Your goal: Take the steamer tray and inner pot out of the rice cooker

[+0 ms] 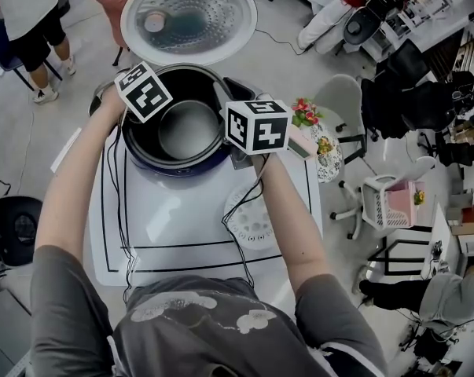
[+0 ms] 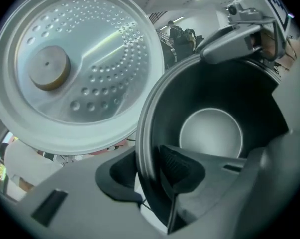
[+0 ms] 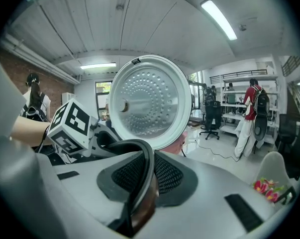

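Both grippers are on the inner pot (image 1: 188, 128), which sits seated in the rice cooker (image 1: 181, 168), just below the raised lid (image 1: 188, 16). The left gripper (image 2: 147, 171) straddles the rim on the cooker's left side, its fingers (image 2: 182, 168) drawn in narrow, and I judge them pressing. The right gripper (image 3: 142, 176) is clamped on the rim at the cooker's right. The steamer tray (image 1: 250, 222) already lies on the table (image 1: 181, 210), just in front of the cooker. Now the lift: I'd raise both sides together, straight up and level, so the pot clears the cooker wall without tipping. No brand or label is readable, only the cubes' square markers.
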A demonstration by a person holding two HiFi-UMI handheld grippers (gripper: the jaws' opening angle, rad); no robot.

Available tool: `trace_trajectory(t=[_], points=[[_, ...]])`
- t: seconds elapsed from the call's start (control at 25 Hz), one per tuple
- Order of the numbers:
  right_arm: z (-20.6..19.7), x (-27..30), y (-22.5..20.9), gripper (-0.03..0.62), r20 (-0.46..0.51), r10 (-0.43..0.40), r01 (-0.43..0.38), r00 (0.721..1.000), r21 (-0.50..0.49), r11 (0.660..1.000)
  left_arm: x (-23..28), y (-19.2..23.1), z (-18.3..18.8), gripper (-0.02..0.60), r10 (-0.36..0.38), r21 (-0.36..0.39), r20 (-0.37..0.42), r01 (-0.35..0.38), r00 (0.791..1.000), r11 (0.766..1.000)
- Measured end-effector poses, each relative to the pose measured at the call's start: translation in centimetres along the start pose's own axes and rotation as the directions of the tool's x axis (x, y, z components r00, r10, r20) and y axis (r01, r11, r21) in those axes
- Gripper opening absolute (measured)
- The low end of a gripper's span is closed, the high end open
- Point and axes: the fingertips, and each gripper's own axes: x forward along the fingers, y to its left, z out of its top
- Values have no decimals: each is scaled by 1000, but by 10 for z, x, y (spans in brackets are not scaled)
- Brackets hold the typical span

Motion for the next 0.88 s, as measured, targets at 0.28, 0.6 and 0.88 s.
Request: trace_trajectory(t=[0.28, 0.6, 0.88], points=[[5, -2, 3, 86, 15, 23, -23, 1000, 7, 1000, -16, 15, 20, 103, 2, 8, 78, -2, 997, 1000], [9, -12, -2, 84, 26, 55, -57, 998, 99, 993, -40, 8, 26, 37, -152, -132, 138, 170, 979, 977], [14, -15, -2, 87, -3, 86, -85, 996, 133, 987, -59, 8, 36, 32, -152, -172, 159, 179, 975, 969]])
